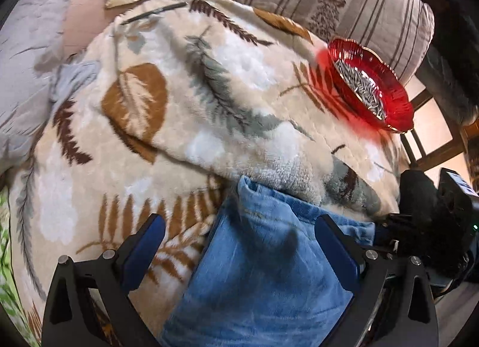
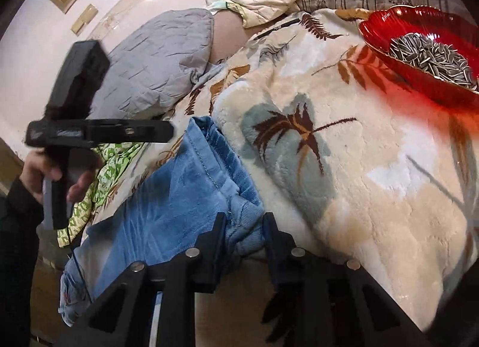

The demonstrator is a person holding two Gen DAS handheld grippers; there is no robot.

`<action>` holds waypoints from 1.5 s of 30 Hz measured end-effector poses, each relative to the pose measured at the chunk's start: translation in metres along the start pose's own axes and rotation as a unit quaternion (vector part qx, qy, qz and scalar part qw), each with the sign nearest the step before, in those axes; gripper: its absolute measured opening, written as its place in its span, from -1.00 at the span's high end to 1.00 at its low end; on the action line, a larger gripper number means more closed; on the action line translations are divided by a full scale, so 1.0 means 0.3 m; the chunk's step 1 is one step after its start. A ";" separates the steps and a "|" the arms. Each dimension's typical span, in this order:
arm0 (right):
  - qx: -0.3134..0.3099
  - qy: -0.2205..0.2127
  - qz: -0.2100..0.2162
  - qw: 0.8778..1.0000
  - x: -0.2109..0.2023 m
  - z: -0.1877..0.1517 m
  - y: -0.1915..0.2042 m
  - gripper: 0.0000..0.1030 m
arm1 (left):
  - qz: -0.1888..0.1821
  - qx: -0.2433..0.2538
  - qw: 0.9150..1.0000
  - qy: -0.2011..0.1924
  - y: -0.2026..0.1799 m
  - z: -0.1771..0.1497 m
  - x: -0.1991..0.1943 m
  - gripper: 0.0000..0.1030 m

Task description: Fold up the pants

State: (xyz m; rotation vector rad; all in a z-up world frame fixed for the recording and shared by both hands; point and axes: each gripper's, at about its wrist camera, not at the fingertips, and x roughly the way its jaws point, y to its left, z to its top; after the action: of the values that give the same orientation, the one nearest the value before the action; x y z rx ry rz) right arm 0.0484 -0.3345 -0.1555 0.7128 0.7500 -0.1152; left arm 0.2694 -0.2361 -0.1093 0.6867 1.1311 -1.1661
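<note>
blue fleece pants [image 2: 179, 191], person's hand [image 2: 57, 170] only in right view

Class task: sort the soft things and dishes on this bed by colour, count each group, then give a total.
Blue: 1, the pants
Red: 1, the bowl of seeds
Cream with leaves: 1, the blanket
Grey: 1, the quilt
Green print: 1, the cloth
Total: 5

both wrist views overlook pants [image 1: 263, 272]
</note>
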 end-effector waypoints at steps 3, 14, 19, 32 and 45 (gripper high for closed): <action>-0.010 -0.003 0.000 1.000 -0.004 -0.008 0.000 0.51 | -0.009 0.005 1.000 0.014 -0.007 0.013 0.047 -0.91; -0.026 -0.007 0.002 1.000 0.004 -0.010 -0.001 0.51 | -0.031 -0.007 0.996 0.082 -0.004 0.043 0.167 0.04; -0.029 -0.007 0.002 1.000 0.004 -0.013 0.002 0.51 | -0.014 -0.007 0.996 0.093 -0.015 0.072 0.198 -0.07; -0.034 -0.014 0.002 0.999 -0.016 -0.005 0.013 0.52 | 0.009 0.015 0.997 0.077 -0.110 0.086 0.101 0.69; -0.237 -0.152 -0.032 0.959 -0.200 -0.061 0.367 0.55 | -0.043 -0.072 0.993 -0.084 0.027 -0.160 -0.268 0.70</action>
State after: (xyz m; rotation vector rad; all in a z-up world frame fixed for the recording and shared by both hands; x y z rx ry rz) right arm 0.0309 -0.2480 -0.0645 0.2039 0.4775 -0.0953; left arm 0.2626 -0.1628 -0.0507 0.4254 1.0986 -1.1790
